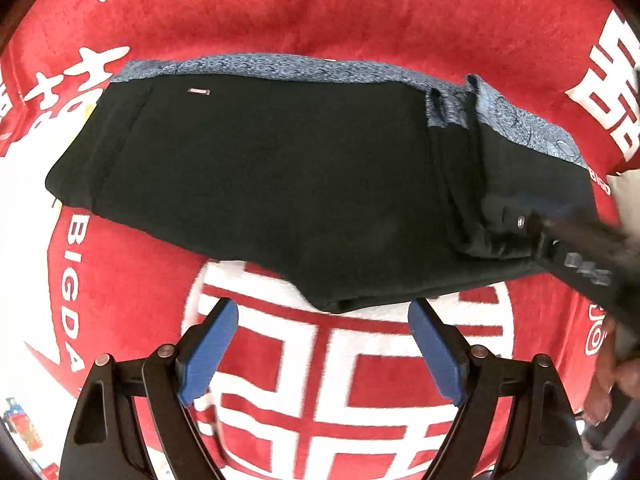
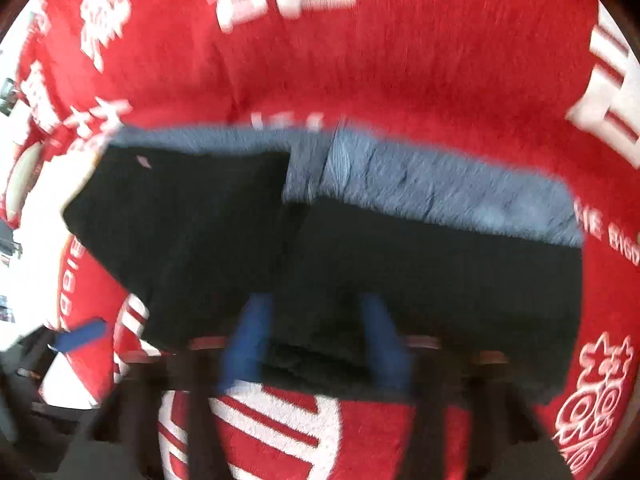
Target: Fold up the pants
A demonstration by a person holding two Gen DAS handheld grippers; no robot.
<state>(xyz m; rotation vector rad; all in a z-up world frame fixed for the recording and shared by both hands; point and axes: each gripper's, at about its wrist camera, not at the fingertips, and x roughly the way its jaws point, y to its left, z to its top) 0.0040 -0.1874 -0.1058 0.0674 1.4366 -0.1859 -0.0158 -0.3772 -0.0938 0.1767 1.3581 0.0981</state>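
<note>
On the red-and-white printed mat point(image 1: 360, 20) lie the folded black pants point(image 1: 280, 184). Left tool point(image 1: 324, 344) hangs wide open, empty, beside their near edge; right tool point(image 2: 316, 336), blurred, seemingly pinches that edge.

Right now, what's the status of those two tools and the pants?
Left tool open, empty, above the red mat. Right tool at near edge of pants, blur hides its grip. Pants folded, blue lining showing. Nothing in the way.
</note>
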